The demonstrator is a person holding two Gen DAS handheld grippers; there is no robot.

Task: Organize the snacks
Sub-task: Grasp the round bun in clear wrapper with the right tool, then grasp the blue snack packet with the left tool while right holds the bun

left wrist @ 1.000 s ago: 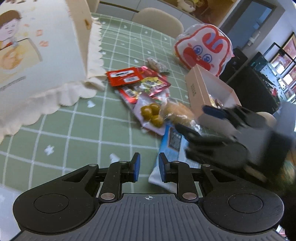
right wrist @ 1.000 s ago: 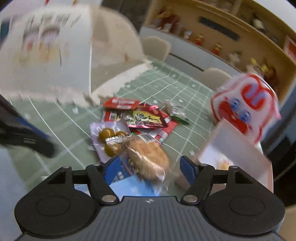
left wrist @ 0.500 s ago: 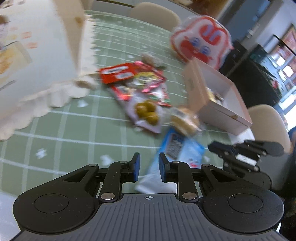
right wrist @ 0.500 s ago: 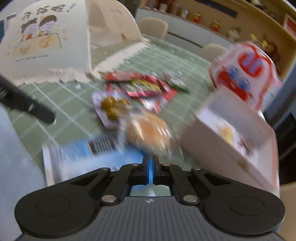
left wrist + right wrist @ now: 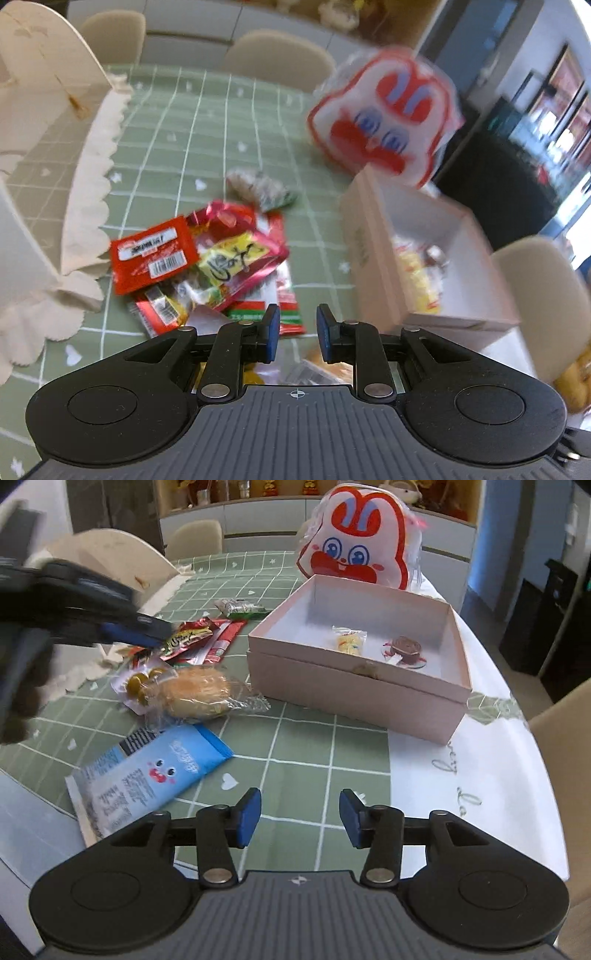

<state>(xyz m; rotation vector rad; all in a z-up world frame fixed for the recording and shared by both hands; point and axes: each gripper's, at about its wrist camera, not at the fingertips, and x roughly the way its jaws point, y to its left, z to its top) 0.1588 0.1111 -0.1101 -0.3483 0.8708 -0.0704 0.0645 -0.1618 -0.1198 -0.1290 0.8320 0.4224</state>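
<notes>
An open pink box (image 5: 354, 675) stands on the green checked table and holds a yellow snack (image 5: 349, 642) and a round brown one (image 5: 404, 651); it also shows in the left wrist view (image 5: 380, 258). Left of it lie a wrapped bun (image 5: 195, 692), a blue packet (image 5: 147, 771), an olive pack (image 5: 138, 683) and red packets (image 5: 207, 258). My right gripper (image 5: 297, 818) is open and empty above the table near the front edge. My left gripper (image 5: 294, 330) hovers over the pile with a narrow gap between its jaws, holding nothing; it also shows in the right wrist view (image 5: 110, 624).
A red-and-white rabbit-face bag (image 5: 354, 542) stands behind the box. A cream scalloped paper bag (image 5: 44, 177) stands at the left. Beige chairs (image 5: 195, 539) ring the table. A white runner with script (image 5: 480, 775) covers the right edge.
My right gripper opened from shut and pulled back from the bun and blue packet. My left gripper moved forward over the snack pile, toward the box.
</notes>
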